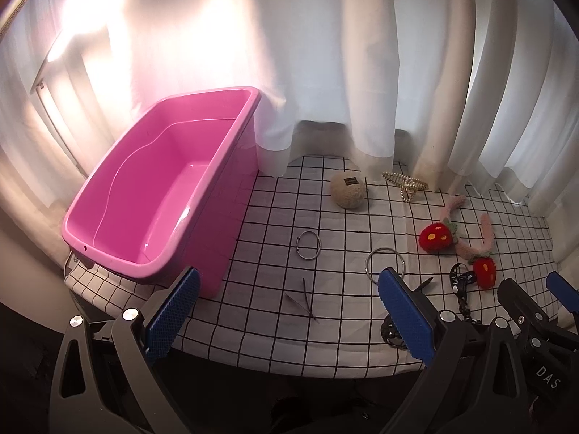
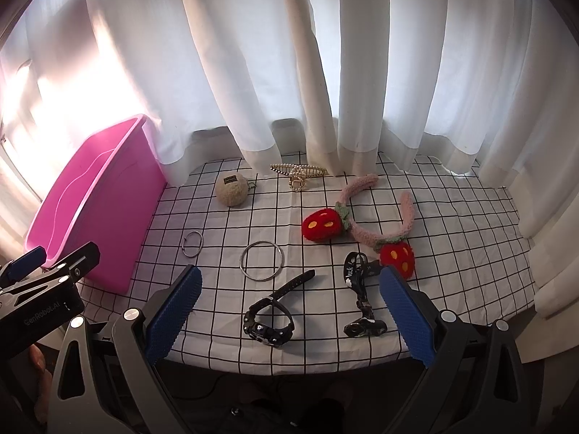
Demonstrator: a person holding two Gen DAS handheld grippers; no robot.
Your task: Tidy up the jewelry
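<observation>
A pink tub [image 1: 163, 195] stands empty at the table's left; it also shows in the right wrist view [image 2: 94, 199]. On the checked cloth lie a small ring [image 1: 308, 245], a large bangle [image 1: 384, 264], a thin hairpin [image 1: 307, 298], a beige pompom [image 1: 347, 190], a pearl hair claw [image 1: 405, 182], a strawberry headband [image 2: 362, 224], a black watch [image 2: 269, 320] and a black keychain strap [image 2: 362, 296]. My left gripper [image 1: 289, 311] is open above the hairpin. My right gripper [image 2: 289, 307] is open above the watch.
White curtains [image 2: 289, 72] hang along the table's back and right side. The cloth-covered table's front edge [image 2: 289, 365] runs just ahead of both grippers. The pink tub blocks the left side.
</observation>
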